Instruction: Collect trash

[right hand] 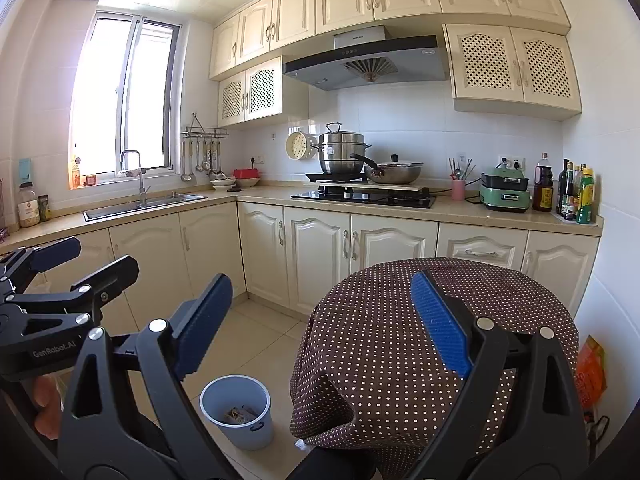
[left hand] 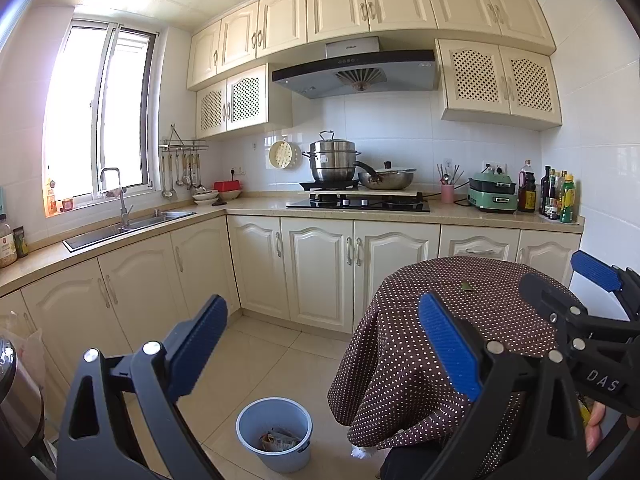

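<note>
left tool point(left hand: 324, 356): jaws wide apart, empty | right tool point(right hand: 332, 320): jaws wide apart, empty

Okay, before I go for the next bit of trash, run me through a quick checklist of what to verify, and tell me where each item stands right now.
1. Left hand-held gripper open and holding nothing: ok.
2. Right hand-held gripper open and holding nothing: ok.
3. Trash left to collect: ok, a small greenish scrap lies on the dotted tablecloth; the right wrist view does not show it.
4. Blue bin upright on the floor beside the table, mouth open: ok, with some wrappers already inside.
5. Way to the scrap free: ok, nothing else lies on the tablecloth's top.
6. Other trash on the floor: cannot tell; something white shows under the tablecloth's edge.
</note>
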The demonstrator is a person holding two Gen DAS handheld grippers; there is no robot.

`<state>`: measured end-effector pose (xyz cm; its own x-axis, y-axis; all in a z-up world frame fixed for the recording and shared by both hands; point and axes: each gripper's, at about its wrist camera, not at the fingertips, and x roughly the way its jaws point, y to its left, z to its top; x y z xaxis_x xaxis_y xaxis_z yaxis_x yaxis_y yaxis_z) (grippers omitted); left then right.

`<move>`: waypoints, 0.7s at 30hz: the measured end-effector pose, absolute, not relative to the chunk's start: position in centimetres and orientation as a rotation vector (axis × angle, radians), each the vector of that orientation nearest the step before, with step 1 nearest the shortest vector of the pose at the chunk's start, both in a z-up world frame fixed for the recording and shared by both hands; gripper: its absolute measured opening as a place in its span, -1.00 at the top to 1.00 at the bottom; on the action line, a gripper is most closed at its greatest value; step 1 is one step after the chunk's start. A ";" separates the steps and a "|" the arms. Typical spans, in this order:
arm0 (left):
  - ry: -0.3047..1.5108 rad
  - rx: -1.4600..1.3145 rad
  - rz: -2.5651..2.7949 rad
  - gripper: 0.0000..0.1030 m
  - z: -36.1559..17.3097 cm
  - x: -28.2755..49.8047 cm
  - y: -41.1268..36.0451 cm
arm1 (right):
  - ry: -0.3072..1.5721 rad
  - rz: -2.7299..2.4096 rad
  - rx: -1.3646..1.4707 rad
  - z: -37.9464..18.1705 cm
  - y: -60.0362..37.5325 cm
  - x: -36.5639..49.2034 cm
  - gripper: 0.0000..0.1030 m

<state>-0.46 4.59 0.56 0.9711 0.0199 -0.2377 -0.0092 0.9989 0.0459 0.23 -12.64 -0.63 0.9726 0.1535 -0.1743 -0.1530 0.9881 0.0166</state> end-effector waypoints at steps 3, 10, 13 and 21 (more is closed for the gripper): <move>0.242 0.045 0.017 -0.84 0.5 -0.4 4.6 | 0.178 0.156 0.004 -0.7 -12.7 0.3 -0.74; 0.246 0.043 0.019 -0.84 0.5 -0.3 4.6 | 0.180 0.160 0.001 -0.7 -12.8 0.4 -0.74; 0.248 0.044 0.020 -0.84 0.4 -0.1 4.7 | 0.182 0.162 0.000 -0.8 -12.8 0.5 -0.75; 0.256 0.042 0.026 -0.84 0.2 0.1 4.8 | 0.193 0.171 0.003 -1.2 -12.8 0.9 -0.75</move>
